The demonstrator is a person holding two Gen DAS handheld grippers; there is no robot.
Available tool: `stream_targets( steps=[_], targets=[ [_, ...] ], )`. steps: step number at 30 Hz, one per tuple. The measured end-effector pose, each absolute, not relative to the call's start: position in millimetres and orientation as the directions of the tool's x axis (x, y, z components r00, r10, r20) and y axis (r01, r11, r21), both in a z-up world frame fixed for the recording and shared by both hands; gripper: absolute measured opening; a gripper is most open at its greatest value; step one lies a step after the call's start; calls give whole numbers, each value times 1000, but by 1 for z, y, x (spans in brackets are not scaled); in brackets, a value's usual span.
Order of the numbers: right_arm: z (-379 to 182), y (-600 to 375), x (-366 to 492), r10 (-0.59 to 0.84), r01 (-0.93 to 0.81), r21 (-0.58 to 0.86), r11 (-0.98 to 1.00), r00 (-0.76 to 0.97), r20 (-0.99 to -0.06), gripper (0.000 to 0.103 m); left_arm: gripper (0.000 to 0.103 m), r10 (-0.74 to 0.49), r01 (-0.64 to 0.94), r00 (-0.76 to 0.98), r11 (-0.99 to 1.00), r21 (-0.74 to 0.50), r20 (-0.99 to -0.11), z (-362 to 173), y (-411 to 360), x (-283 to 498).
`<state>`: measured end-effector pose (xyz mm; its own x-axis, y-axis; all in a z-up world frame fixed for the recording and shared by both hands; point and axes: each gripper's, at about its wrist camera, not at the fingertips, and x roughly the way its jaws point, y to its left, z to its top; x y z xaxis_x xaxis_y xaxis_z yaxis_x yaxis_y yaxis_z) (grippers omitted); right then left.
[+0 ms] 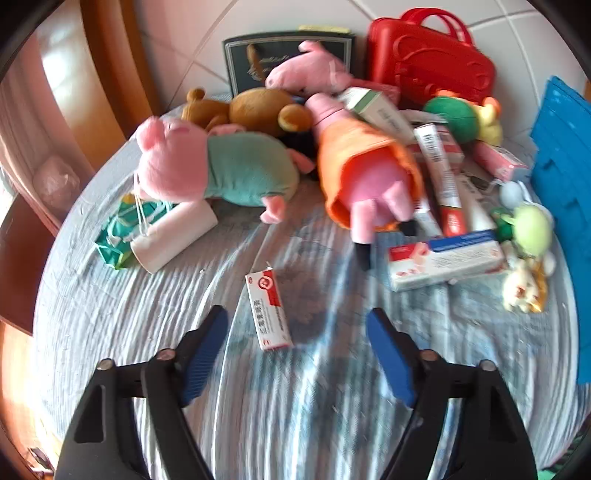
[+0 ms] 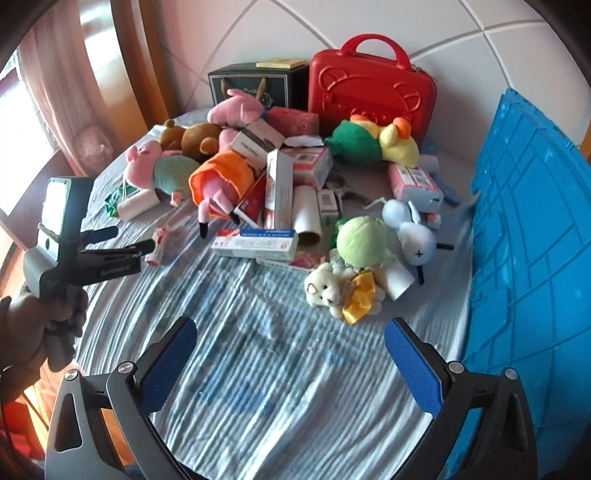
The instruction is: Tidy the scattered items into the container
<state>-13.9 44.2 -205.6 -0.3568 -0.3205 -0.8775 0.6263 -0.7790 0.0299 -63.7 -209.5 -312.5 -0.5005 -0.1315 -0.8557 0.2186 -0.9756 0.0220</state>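
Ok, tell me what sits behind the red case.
Only white tiled wall shows behind the red case. A black gift bag stands beside it. Whatever lies directly behind the case is hidden by its body.

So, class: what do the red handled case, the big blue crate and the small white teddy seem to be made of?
Red handled case: likely hard moulded plastic, glossy with embossed shapes. Big blue crate: rigid plastic, ribbed panels. Small white teddy: plush fabric, fuzzy surface.

Left tool (image 1: 297,325) with blue-padded fingers spread wide, held in the person's left hand (image 2: 40,325), right tool (image 2: 291,339) likewise wide apart, both empty, pointing forward
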Motion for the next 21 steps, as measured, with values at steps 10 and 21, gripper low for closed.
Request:
stream_targets(
  steps=[10, 21],
  targets=[
    [-266, 29, -18, -285, 609, 46, -792, -302, -910, 103, 29, -149, 229, -457, -972, 46, -877, -372, -231, -92],
    [-316, 40, -72, -200, 510, -46, -859, -416, -887, 103, 28, -94, 168, -516, -986, 7, -851, -349, -220, -67]
  ],
)
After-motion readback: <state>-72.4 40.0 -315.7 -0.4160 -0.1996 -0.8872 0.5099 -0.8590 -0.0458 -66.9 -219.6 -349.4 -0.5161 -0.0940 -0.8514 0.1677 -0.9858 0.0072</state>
